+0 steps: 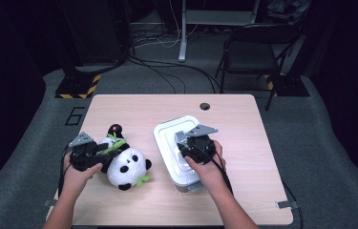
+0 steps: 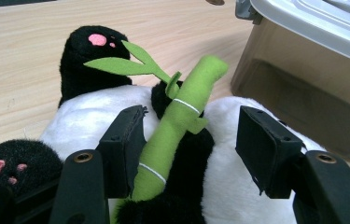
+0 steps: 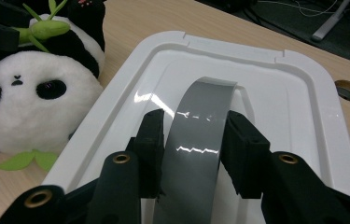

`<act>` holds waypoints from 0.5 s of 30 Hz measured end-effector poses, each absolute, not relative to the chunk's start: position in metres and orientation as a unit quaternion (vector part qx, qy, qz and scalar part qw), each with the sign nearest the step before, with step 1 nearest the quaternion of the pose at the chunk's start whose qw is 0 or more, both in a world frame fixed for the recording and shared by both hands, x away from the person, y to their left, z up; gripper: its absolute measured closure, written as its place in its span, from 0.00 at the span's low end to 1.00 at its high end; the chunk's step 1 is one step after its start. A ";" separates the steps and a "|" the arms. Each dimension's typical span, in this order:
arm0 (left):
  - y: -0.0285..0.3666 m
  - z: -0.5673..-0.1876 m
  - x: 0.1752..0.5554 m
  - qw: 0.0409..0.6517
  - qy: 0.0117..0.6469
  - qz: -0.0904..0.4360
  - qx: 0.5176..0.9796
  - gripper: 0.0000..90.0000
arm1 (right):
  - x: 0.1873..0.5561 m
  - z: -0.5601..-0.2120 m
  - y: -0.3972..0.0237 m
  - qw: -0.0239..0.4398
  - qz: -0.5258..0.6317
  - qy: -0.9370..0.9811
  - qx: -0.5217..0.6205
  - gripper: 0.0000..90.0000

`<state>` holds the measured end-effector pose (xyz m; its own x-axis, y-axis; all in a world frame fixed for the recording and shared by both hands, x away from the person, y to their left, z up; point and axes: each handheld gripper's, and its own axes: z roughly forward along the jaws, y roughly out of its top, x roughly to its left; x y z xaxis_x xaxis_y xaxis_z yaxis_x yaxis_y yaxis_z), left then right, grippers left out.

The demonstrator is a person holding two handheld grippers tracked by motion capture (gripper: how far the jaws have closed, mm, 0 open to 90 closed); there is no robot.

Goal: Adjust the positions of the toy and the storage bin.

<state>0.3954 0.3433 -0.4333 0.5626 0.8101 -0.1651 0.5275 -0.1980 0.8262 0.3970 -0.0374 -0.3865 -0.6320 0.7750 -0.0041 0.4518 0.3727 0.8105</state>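
Only 1 readable mark: a large pale numeral 6 (image 1: 75, 116) painted on the grey floor (image 1: 33, 124), just off the far left corner of the desk (image 1: 243, 143). No brand, label or lettering legible anywhere else, on any object.

Grey handle (image 3: 199, 140) between hand-held gripper (image 3: 196, 144) pads

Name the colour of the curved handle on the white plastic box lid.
Grey, glossy: the curved handle shows best in the right gripper view.
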 end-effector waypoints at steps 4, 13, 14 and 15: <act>0.343 -0.433 0.395 0.455 0.442 0.154 0.757 0.46 | 0.397 -0.387 -0.038 0.186 0.414 0.804 0.383 0.69; 0.343 -0.434 0.396 0.457 0.444 0.157 0.754 0.46 | 0.395 -0.387 -0.031 0.162 0.430 0.807 0.370 0.73; 0.343 -0.434 0.396 0.457 0.444 0.157 0.755 0.46 | 0.395 -0.387 -0.029 0.161 0.431 0.807 0.370 0.73; 0.343 -0.435 0.396 0.457 0.445 0.157 0.754 0.46 | 0.394 -0.387 -0.028 0.161 0.431 0.807 0.370 0.73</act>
<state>0.3957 0.3430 -0.4345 0.5554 0.8141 -0.1697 0.5274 -0.1870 0.8288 0.3943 -0.0278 -0.3874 -0.6748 0.7357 0.0588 0.4581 0.3551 0.8149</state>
